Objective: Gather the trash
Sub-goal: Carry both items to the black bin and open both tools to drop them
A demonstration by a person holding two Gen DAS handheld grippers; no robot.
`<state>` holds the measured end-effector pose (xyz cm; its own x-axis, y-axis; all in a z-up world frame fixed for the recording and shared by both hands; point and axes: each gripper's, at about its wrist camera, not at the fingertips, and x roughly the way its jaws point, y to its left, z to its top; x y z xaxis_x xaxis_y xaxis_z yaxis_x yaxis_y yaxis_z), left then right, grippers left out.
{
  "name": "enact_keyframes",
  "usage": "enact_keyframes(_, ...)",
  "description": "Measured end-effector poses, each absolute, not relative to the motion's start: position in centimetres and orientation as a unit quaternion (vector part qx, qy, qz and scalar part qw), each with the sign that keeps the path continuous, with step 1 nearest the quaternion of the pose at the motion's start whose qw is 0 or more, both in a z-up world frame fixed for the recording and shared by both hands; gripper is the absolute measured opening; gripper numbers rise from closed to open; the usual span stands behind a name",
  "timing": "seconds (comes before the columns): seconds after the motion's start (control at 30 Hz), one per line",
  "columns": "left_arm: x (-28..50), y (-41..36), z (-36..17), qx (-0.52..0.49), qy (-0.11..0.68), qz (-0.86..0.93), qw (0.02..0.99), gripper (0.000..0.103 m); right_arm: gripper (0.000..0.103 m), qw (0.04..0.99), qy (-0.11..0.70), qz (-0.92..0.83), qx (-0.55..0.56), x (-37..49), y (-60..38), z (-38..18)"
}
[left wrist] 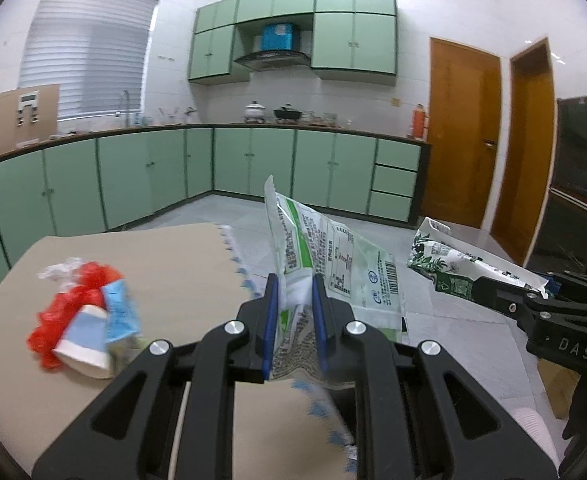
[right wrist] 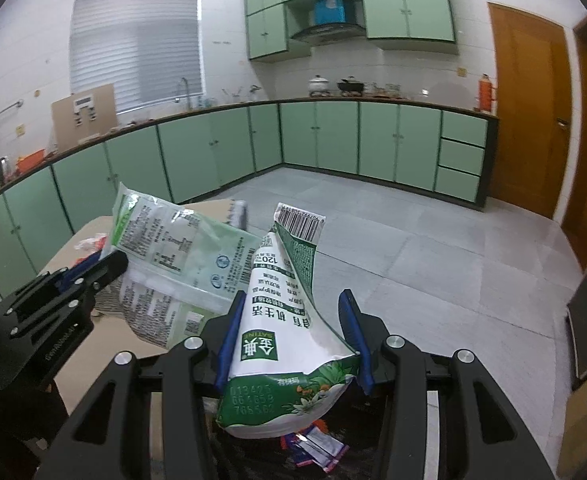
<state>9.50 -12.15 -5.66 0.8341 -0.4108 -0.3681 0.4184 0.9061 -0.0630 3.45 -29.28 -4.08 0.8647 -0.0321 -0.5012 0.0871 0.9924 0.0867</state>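
My left gripper is shut on a pale green and white food wrapper, held above the right edge of the table; the wrapper also shows in the right wrist view. My right gripper holds a green and white milk carton between its fingers, over a dark bin holding small wrappers. The carton also shows in the left wrist view. On the table lie a red plastic bag, a blue and white paper cup and a blue wrapper.
The table wears a beige cloth with a blue-trimmed edge. Green cabinets run along the far walls, wooden doors stand at the right. A grey tiled floor lies between.
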Motion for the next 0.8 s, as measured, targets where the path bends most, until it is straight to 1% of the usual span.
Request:
enact_keyframes(0.23,10.9,-16.4,-8.2,0.026,0.217,-0.246,0.944,0.015,0.046,0.955,0.282,-0.065,0.070,3.4,-32.7,-6.6)
enact_keyframes(0.47,13.1,-20.2,-11.3,0.065,0.269,-0.252,0.927,0.017,0.046,0.936,0.330,-0.088,0.090,4.5,-35.7,-11.3)
enact_keyframes(0.57,13.8,-21.4,-12.7,0.084,0.286,-0.250,0.921,0.020,0.046,0.927,0.350,-0.092,0.095,5.4,-36.4,-13.2)
enact_keyframes(0.63,14.3,-21.9,-13.5,0.090,0.297,-0.249,0.917,0.024,0.046,0.923,0.361,-0.091,0.098,5.9,-36.6,-14.3)
enact_keyframes(0.67,14.4,-22.1,-13.8,0.092,0.301,-0.247,0.916,0.024,0.046,0.921,0.365,-0.091,0.098,6.1,-36.7,-14.8)
enact_keyframes(0.73,14.6,-22.3,-14.2,0.095,0.308,-0.244,0.915,0.031,0.046,0.918,0.375,-0.090,0.097,6.7,-36.8,-15.6)
enact_keyframes(0.8,14.8,-22.3,-14.4,0.094,0.312,-0.244,0.914,0.032,0.047,0.912,0.389,-0.087,0.092,7.6,-36.9,-16.6)
